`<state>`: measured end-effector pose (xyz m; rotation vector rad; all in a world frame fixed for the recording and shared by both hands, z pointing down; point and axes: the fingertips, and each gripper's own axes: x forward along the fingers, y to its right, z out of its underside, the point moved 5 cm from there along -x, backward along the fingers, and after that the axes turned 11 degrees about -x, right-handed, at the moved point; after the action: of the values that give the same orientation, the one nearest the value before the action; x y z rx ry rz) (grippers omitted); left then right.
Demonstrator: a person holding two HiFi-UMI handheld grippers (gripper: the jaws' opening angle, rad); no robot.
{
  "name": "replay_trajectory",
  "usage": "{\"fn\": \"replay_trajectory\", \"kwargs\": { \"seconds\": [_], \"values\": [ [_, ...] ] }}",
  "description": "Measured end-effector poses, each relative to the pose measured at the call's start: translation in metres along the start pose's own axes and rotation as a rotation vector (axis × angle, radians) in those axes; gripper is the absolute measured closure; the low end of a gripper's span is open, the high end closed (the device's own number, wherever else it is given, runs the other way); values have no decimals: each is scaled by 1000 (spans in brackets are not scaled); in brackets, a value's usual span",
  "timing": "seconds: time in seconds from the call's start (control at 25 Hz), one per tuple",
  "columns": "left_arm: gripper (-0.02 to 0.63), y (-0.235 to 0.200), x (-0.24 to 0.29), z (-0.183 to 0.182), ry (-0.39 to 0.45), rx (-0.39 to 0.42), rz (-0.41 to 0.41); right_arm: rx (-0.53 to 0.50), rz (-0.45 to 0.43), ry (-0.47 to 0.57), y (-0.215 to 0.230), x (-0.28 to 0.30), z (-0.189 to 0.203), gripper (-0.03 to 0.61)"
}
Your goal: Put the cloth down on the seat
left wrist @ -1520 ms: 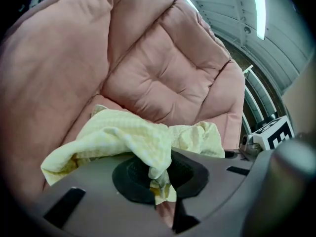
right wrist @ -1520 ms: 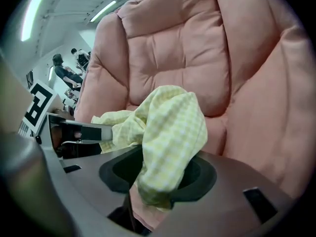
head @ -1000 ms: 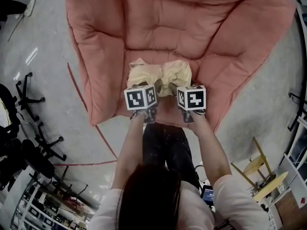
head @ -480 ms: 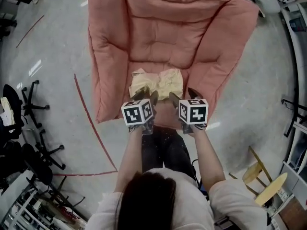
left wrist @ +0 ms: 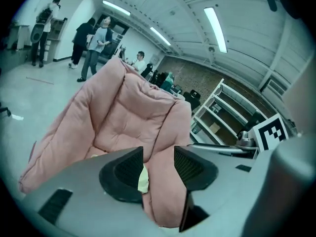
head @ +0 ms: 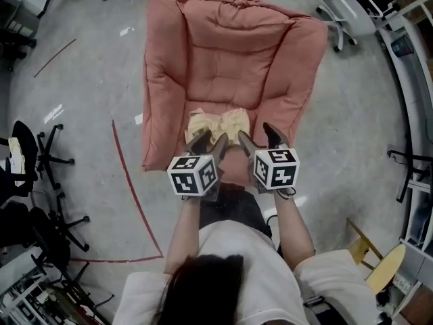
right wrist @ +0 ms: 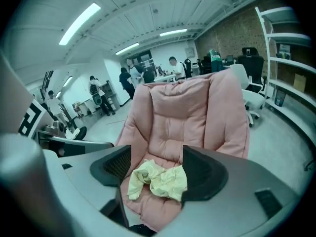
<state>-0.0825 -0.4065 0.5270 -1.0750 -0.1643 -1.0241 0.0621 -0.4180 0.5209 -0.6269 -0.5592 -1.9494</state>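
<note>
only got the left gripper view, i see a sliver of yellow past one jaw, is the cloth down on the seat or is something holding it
Observer: The cloth lies crumpled on the front of the pink seat, with no pad on it.
Operator: what about the right gripper
Observer: The right gripper has its jaws apart and empty; the cloth shows beyond the gap.
Operator: and where's my left one against the cloth
Observer: In the head view the left gripper sits beside the right one, tips pointing at the cloth's near edge. Its jaws are closing with nothing between them.
</note>
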Motion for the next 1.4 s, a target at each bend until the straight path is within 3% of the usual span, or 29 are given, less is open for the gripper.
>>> {"fn": "replay_trajectory", "kwargs": {
  "seconds": [0.2,0.24,0.32,0.44,0.64,0.92,1.4],
  "values": [
    [497,32,-36,-19,112,61,40,-84,-9,99,-23,-36,-35,243],
    [508,38,-42,-22,126,69,49,-102,7,114,-26,-43,-39,268],
    [514,48,-52,-25,145,89,63,-129,36,141,-32,-56,-47,403],
    [528,64,-65,-30,172,135,69,-146,31,165,-42,-73,-54,422],
    [554,89,-83,-38,215,232,80,-179,53,236,-52,-98,-67,527],
    [572,111,-97,-32,241,293,98,-221,95,286,-63,-122,-70,548],
    [578,106,-111,-24,238,300,84,-243,113,278,-81,-129,-64,551]
  ]
}}
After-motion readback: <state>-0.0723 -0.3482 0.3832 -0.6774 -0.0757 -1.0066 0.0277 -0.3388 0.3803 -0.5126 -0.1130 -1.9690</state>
